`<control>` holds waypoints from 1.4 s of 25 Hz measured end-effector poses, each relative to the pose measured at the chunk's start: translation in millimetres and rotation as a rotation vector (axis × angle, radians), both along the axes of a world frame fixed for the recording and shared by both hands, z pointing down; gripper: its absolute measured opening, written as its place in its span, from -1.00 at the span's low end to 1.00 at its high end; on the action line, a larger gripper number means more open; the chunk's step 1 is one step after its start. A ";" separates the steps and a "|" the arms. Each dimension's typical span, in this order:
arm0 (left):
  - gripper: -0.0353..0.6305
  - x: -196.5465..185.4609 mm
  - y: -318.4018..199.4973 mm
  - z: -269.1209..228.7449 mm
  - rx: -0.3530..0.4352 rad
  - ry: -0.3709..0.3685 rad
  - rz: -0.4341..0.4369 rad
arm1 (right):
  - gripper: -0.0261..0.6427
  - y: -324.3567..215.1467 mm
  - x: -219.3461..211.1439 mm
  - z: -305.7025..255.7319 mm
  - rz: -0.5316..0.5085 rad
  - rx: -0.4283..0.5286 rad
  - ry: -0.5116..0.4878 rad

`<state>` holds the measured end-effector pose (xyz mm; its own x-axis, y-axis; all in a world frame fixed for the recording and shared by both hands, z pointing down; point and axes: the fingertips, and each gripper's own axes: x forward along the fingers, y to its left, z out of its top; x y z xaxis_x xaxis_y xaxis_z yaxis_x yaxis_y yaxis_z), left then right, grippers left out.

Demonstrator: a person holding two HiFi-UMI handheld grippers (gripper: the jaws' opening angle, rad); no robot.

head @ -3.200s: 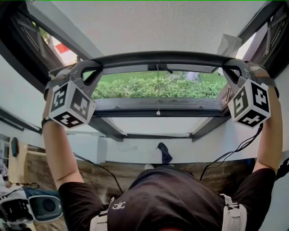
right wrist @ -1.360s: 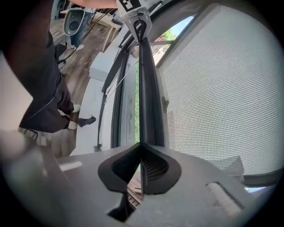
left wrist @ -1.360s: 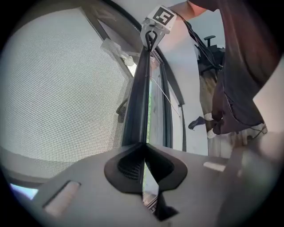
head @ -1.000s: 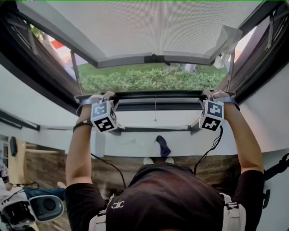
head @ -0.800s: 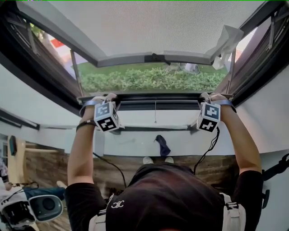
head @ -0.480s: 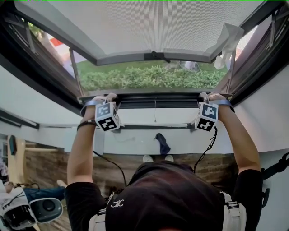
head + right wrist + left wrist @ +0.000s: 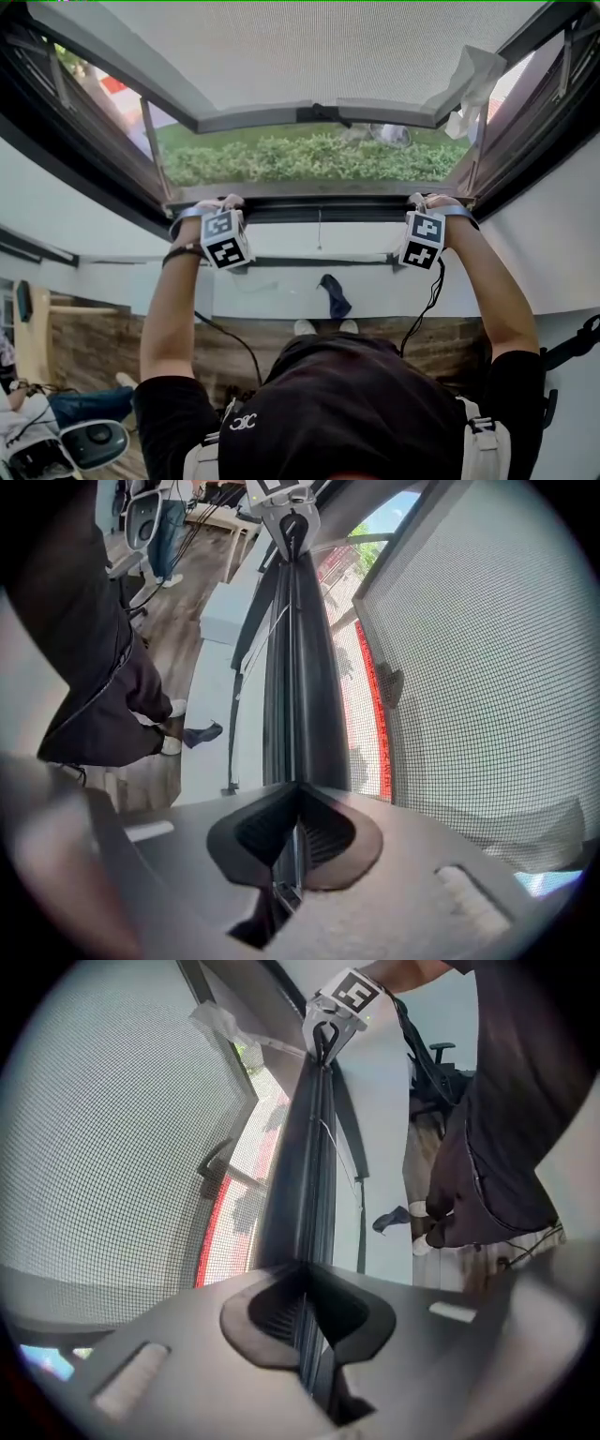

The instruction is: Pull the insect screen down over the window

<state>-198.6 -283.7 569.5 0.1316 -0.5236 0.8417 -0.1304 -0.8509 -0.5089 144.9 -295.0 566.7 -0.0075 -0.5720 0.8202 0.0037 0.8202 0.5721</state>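
Note:
The insect screen's grey mesh [image 7: 309, 47] fills the upper window. Its dark bottom bar [image 7: 319, 207] lies low across the frame, just above the white sill [image 7: 319, 242]. My left gripper [image 7: 221, 208] is shut on the bar's left end, and my right gripper [image 7: 424, 206] is shut on its right end. In the left gripper view the jaws [image 7: 305, 1274] pinch the bar's thin lip [image 7: 302, 1185], with the right gripper [image 7: 330, 1027] far along it. In the right gripper view the jaws [image 7: 298, 794] clamp the same bar [image 7: 298, 686], with the left gripper [image 7: 291, 519] at its far end.
Beyond the mesh an open grey window sash [image 7: 309, 114] with a handle stands over a green hedge [image 7: 309, 161]. A thin pull cord [image 7: 319, 230] hangs at the bar's middle. A white rag [image 7: 469, 80] hangs at the upper right. Wooden floor and a dark cloth [image 7: 330, 295] lie below.
Since the earliest frame both grippers have drawn the bar far down, from high in the window to just above the sill. Over the last second they have barely shifted.

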 end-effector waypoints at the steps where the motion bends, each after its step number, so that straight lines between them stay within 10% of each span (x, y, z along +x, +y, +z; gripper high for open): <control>1: -0.81 1.8 0.4 5.5 -0.013 0.003 0.004 | -0.88 0.3 -0.1 6.4 0.002 -0.008 0.001; 35: -0.81 5.8 0.7 75.3 -0.170 0.011 0.020 | -0.88 0.0 -0.6 79.2 0.037 -0.102 0.001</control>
<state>-192.8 -283.0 644.8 0.1507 -0.3708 0.9164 -0.1174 -0.9271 -0.3558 144.3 -295.1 645.9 0.0125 -0.4854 0.8742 -0.0273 0.8738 0.4856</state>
